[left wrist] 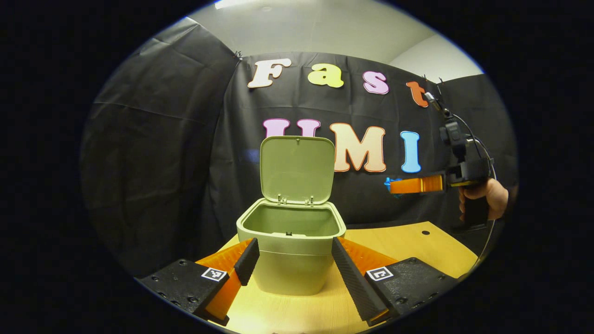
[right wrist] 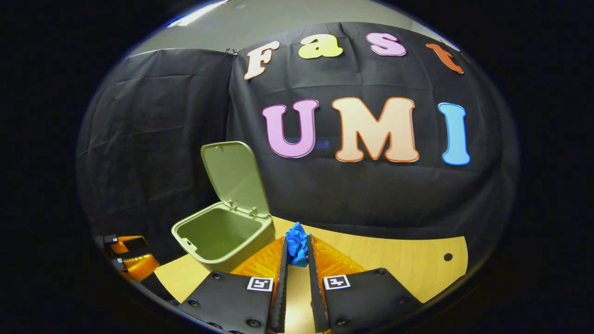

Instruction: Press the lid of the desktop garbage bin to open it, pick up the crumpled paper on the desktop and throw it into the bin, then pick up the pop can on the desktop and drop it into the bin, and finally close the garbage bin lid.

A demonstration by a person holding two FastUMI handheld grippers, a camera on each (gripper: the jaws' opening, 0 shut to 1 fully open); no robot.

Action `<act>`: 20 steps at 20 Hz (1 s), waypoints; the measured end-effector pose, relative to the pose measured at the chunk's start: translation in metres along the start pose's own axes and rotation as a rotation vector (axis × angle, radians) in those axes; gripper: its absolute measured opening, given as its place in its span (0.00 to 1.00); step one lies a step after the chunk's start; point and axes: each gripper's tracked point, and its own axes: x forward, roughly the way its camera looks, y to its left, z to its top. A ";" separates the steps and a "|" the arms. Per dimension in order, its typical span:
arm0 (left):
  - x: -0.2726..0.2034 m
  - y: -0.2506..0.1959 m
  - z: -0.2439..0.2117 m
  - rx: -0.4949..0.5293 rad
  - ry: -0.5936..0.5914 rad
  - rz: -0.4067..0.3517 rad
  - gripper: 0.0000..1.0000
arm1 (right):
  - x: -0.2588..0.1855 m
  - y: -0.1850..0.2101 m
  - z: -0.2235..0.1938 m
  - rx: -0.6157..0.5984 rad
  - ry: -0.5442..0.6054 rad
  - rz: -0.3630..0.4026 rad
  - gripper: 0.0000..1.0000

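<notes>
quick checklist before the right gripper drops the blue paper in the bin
1. Bin lid open: ok, it stands upright behind the opening.
2. Paper held: ok, the right gripper has its jaws closed on the crumpled blue paper.
3. Paper over the bin: not ok, in the right gripper view it sits beside the bin's rim, and in the left gripper view it is well off to the side.
4. Left gripper out of the way: not ok, its open jaws straddle the bin's body without visibly touching it.
5. Bin empty enough: ok, the visible inside shows nothing.
6. Pop can ready: cannot tell.
</notes>
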 end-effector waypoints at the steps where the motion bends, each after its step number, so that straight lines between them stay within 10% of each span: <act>1: -0.002 0.004 -0.001 -0.007 -0.002 0.002 0.92 | 0.006 0.015 0.003 -0.004 -0.002 0.026 0.25; 10: -0.018 0.043 0.006 0.036 -0.038 0.032 0.92 | 0.082 0.124 -0.002 -0.029 0.062 0.220 0.25; 20: -0.019 0.066 0.001 0.054 -0.023 0.054 0.93 | 0.129 0.145 -0.043 -0.048 0.161 0.193 0.32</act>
